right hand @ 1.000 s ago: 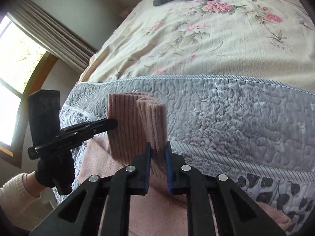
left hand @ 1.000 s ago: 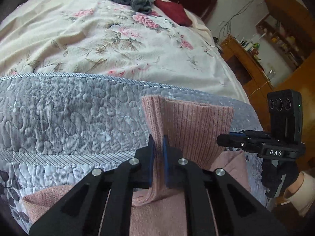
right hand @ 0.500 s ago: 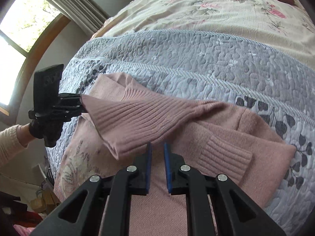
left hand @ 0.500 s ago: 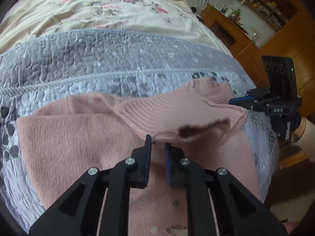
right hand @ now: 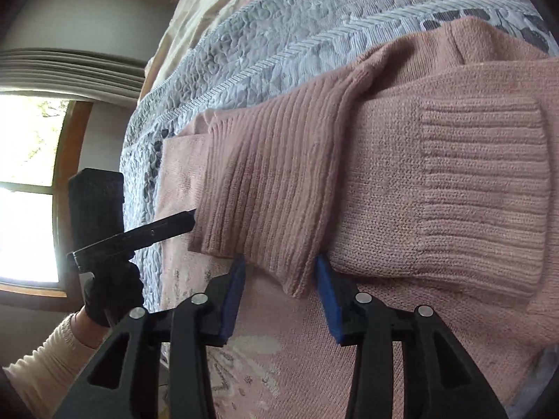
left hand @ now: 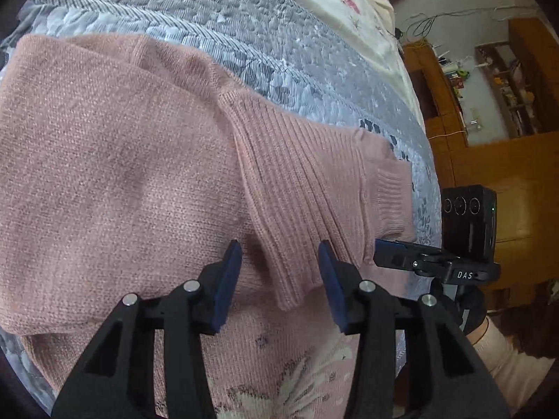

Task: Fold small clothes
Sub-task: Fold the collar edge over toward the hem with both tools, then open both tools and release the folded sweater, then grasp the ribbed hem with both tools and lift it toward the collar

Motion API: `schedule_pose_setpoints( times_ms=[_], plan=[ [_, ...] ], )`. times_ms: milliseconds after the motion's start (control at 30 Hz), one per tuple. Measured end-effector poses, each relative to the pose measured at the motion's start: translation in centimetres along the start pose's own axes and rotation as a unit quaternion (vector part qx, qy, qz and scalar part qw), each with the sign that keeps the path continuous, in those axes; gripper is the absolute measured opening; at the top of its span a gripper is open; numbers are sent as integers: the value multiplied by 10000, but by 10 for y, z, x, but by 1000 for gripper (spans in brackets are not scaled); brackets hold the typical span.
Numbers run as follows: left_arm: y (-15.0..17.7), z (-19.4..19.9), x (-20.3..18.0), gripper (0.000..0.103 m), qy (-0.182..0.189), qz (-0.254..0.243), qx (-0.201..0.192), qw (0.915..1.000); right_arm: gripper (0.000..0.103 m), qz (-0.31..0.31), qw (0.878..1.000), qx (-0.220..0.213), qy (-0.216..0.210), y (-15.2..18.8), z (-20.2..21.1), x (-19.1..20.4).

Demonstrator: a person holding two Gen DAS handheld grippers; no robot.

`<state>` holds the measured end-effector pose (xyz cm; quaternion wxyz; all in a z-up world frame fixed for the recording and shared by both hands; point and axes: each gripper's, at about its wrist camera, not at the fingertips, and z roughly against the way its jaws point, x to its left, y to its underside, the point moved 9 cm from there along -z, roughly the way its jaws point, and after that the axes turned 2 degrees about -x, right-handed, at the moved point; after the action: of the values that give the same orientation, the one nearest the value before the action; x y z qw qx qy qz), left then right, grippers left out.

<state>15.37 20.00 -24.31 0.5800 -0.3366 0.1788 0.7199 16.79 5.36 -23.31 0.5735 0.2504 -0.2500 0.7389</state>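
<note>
Pink knit sweater is lying flat on the grey quilt of the bed, its ribbed collar folded down over the body and one sleeve, ending in a ribbed cuff, laid across it. Left gripper is hovering with its blue pads spread apart on either side of the collar's edge, clamping nothing. Right gripper is likewise gaping wide around the collar's corner, and it is showing beside the sweater's edge in the left view.
</note>
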Motion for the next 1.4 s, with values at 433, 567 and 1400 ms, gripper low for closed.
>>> schedule_pose_setpoints(
  times_ms=[433,567,1400],
  plan=[
    [5,1,12,8,-641,-680,199,9954,10,73,9989,173,440,18,5,-21],
    [1,0,12,11,-745,-679,160,9948,10,102,9984,136,544,18,-4,-25],
    [298,153,57,60,-2887,-35,189,9572,42,-530,9840,142,1694,305,108,-62]
  ],
)
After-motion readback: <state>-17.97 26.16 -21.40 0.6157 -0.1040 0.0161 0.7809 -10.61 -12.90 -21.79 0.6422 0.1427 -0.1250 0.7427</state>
